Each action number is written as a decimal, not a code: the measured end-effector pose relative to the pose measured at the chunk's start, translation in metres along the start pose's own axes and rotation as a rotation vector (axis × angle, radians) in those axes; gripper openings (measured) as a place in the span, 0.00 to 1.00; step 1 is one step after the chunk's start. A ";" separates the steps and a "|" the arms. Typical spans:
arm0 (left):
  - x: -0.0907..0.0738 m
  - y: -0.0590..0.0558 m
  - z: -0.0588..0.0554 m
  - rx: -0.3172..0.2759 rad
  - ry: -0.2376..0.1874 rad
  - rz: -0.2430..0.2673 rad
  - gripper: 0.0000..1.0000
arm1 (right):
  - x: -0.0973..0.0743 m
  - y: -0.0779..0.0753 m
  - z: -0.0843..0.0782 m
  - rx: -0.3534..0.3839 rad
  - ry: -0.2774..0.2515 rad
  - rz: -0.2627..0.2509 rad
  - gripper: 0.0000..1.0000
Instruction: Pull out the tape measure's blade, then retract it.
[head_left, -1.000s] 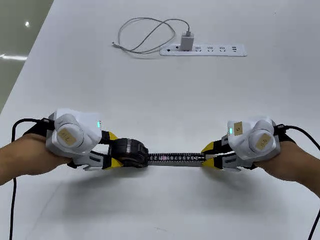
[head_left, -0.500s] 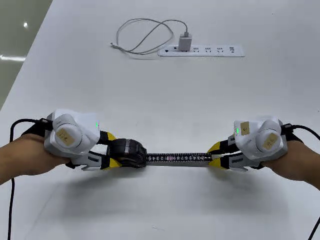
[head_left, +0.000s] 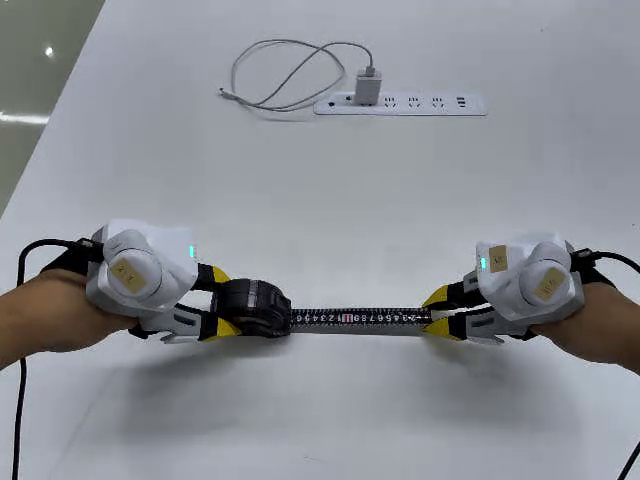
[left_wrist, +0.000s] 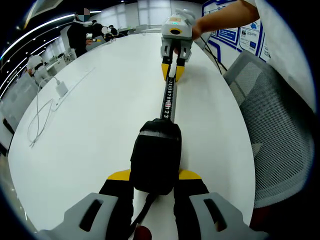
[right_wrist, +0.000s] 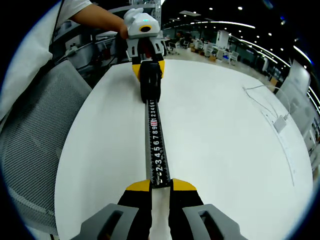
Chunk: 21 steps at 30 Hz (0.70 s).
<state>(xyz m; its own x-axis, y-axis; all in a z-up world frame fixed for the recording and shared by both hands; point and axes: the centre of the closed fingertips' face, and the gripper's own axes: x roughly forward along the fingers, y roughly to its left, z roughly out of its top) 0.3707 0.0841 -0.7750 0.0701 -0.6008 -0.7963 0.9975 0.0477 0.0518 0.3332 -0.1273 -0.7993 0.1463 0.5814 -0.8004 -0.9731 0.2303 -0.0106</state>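
The left gripper (head_left: 226, 300) has its fingers (left_wrist: 119, 175) clenched on the tape measure's black case (head_left: 255, 307), low over the white table (head_left: 320, 200). The right gripper (head_left: 438, 314) has its fingers (right_wrist: 138, 186) grasping the tip of the blade (head_left: 360, 319), which runs straight between the two. Well behind them lie a power strip (head_left: 400, 103) and a looped cable (head_left: 236, 70).

Bright, even light from overhead falls on the white desk (head_left: 330, 200), leaving soft, pale shadows on its near side in the head view, which is sharp. A small glare spot sits on the floor (head_left: 40, 90). Both gripper views bow strongly toward their edges, and strip lights (right_wrist: 240, 23) glow overhead. The blade (right_wrist: 156, 150) has crisp numerals; the black tape measure (left_wrist: 156, 155) shows little detail.
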 end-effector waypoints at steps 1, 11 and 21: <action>0.000 0.000 0.000 0.000 0.000 0.000 0.25 | 0.000 0.000 -0.001 0.000 0.001 -0.001 0.08; 0.000 0.000 0.000 0.001 0.000 0.001 0.25 | -0.006 -0.002 -0.007 -0.002 0.012 -0.004 0.08; 0.000 0.000 0.000 0.000 0.000 0.001 0.25 | -0.011 -0.003 -0.013 -0.002 0.024 -0.008 0.08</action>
<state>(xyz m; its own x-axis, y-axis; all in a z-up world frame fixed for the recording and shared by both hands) 0.3704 0.0838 -0.7747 0.0715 -0.6007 -0.7963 0.9974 0.0489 0.0526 0.3325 -0.1445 -0.7977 0.1494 0.5608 -0.8144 -0.9722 0.2333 -0.0177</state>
